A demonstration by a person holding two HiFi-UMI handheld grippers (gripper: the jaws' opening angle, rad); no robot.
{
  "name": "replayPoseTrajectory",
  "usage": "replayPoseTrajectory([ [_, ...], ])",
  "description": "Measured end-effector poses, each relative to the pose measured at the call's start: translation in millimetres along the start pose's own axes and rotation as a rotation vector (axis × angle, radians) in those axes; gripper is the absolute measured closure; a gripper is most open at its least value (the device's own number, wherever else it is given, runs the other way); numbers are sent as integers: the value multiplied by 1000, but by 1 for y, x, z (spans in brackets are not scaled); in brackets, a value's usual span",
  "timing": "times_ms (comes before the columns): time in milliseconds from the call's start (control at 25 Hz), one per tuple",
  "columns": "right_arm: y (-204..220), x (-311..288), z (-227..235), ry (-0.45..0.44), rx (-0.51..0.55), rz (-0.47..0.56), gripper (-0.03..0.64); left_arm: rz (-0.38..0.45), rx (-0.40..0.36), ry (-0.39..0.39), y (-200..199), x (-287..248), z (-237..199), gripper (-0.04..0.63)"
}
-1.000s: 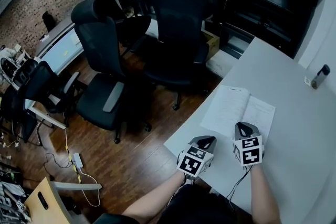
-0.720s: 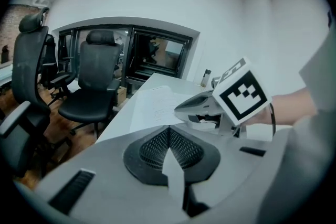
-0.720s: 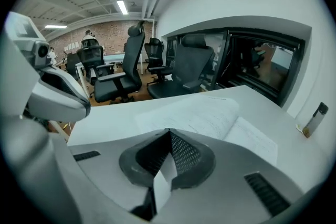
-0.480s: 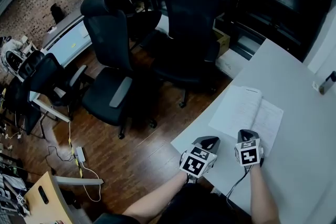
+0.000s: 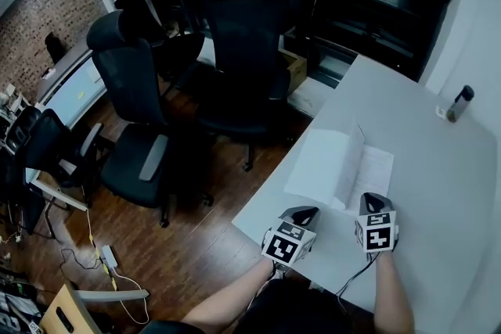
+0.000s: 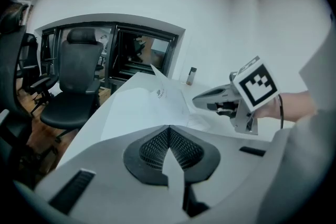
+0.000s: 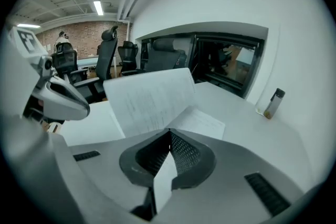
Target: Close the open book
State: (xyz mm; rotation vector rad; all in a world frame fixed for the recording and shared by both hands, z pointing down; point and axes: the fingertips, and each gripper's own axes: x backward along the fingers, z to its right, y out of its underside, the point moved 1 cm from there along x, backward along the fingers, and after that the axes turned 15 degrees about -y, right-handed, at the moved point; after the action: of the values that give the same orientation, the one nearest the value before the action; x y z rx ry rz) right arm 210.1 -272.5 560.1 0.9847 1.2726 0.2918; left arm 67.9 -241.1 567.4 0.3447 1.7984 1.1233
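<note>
The book [image 5: 377, 168] lies open on the white table [image 5: 446, 199]. Its left leaf [image 5: 325, 164] stands raised and leans over the printed right page. My right gripper [image 5: 374, 201] sits at the book's near edge. Its jaws have just closed, and the leaf [image 7: 149, 97] runs down into their tips [image 7: 169, 131], so it appears pinched there. The left gripper [image 5: 307, 211] hovers shut by the table's near-left edge, beside the book and holding nothing. In the left gripper view its pads meet [image 6: 169, 128], with the raised leaf [image 6: 165, 93] and right gripper [image 6: 202, 98] ahead.
A dark bottle [image 5: 458, 102] stands far right on the table. The table edge [image 5: 270, 192] runs just left of the book, with wooden floor below. Black office chairs [image 5: 133, 90] [image 5: 246, 51] stand beyond it. Desks crowd the far left.
The book's left leaf, flat a second ago, has lifted and now stands leaning right. My right gripper has shifted a little at the book's near edge. The left has barely moved.
</note>
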Motion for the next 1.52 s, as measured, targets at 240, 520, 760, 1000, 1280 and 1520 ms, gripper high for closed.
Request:
replayPoseTrajectory([
  [240, -61, 49, 3, 39, 32, 179, 612, 4, -10, 17, -3, -1, 13, 591],
  [520, -78, 12, -37, -101, 103, 147, 612, -4, 27, -29, 8, 4, -3, 591],
  [760, -47, -67, -92, -236, 150, -5, 612, -25, 66, -93, 22, 17, -35, 591],
  [1000, -25, -104, -111, -247, 216, -140, 612, -36, 88, -129, 34, 27, -63, 591],
  [1280, -18, -90, -91, -199, 195, -144, 612, -47, 82, -97, 34, 18, -59, 591],
  [1520, -11, -56, -60, -111, 129, -99, 612, -31, 41, -45, 22, 7, -37, 591],
])
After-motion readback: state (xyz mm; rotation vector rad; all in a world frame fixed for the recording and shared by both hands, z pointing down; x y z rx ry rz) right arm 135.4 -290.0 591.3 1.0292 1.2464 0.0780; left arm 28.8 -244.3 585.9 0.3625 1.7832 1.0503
